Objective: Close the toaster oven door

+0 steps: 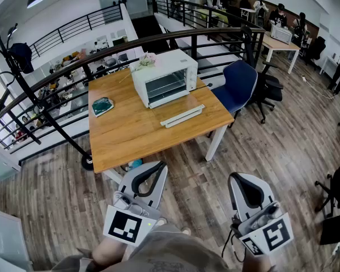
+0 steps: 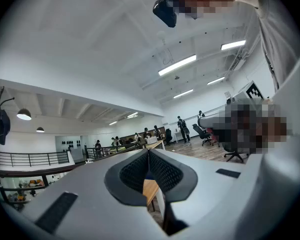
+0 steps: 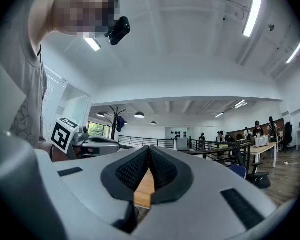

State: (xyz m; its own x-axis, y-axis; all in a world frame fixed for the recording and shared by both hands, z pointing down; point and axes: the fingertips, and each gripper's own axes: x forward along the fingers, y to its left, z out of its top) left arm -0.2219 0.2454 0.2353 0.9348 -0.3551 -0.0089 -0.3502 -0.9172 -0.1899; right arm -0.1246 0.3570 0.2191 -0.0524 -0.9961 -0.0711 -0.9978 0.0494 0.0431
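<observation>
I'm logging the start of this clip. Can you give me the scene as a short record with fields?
Setting: wooden table on a plank floor
Oven: white toaster oven on the table's far half
Door: seems folded down, its white handle bar lying out in front
Also on table: small green thing
Left gripper: shut, empty, over the floor, short of the table
Right gripper: shut, empty, likewise
Task state: door not yet closed
</observation>
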